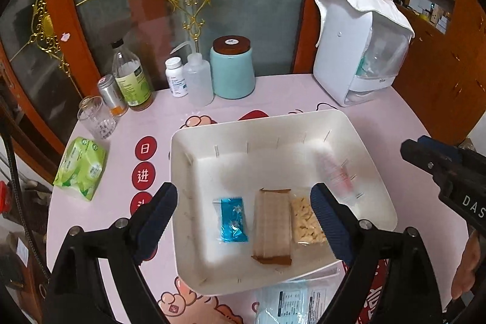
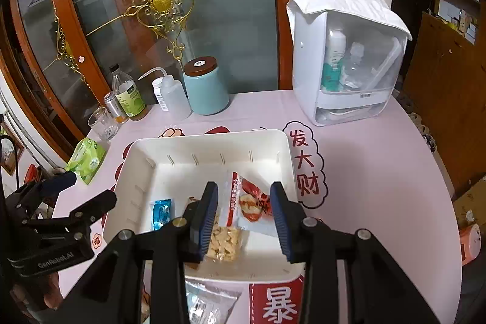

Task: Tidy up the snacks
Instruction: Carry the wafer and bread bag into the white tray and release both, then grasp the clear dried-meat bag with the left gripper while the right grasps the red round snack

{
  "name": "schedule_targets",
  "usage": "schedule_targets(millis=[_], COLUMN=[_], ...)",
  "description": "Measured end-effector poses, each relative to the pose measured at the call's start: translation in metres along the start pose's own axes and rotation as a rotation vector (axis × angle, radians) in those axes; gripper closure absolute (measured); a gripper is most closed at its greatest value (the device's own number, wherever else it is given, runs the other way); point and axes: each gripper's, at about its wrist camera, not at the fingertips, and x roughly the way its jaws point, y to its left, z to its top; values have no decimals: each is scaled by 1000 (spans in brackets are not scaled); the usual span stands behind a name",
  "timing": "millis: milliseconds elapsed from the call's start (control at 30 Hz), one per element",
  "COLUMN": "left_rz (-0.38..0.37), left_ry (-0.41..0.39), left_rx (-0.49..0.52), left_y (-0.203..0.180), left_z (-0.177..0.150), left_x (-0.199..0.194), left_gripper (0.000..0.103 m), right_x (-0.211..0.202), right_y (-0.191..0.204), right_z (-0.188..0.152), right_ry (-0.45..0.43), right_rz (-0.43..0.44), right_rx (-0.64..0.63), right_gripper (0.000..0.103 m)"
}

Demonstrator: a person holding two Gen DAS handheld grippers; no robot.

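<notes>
A white bin [image 1: 258,129] [image 2: 212,141] sits mid-table. Inside lie a blue packet [image 1: 232,219] [image 2: 161,213], a brown wafer pack [image 1: 272,228], a clear bag of pale nuts [image 1: 305,220] [image 2: 224,243] and a red-and-white snack packet [image 2: 249,202], blurred in the left wrist view [image 1: 332,172]. My left gripper [image 1: 243,214] is open and empty above the bin's near side. My right gripper [image 2: 244,217] is open over the red packet and does not hold it. It also shows at the right edge of the left wrist view [image 1: 440,166].
A clear snack bag [image 1: 297,302] [image 2: 206,305] lies in front of the bin. A green tissue pack [image 1: 80,169], a glass [image 1: 97,117], bottles [image 1: 132,78] and a teal jar [image 1: 232,67] stand at the back left. A white storage box [image 1: 358,50] [image 2: 346,56] stands at the back right.
</notes>
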Motion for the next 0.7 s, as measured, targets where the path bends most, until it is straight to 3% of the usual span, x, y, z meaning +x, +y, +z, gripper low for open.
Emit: schedule_targets(millis=[367,500,700], left_rz=[6,8,-10], left_ry=[-47,-65,-76], left_rx=[9,13,9], left_y=[-2,-6,-13], left_z=[-23,-36,-68], left_x=[-59,-87,-130], left_gripper=[14,14,14], right_x=[-53,-74,-98], right_y=[3,2,-4], right_z=[-31,-49,-82], right_ry=[-14,-21,-6], right_rz=[13,32,62], right_rx=[-37,-40,-33], right_gripper=[66,57,56])
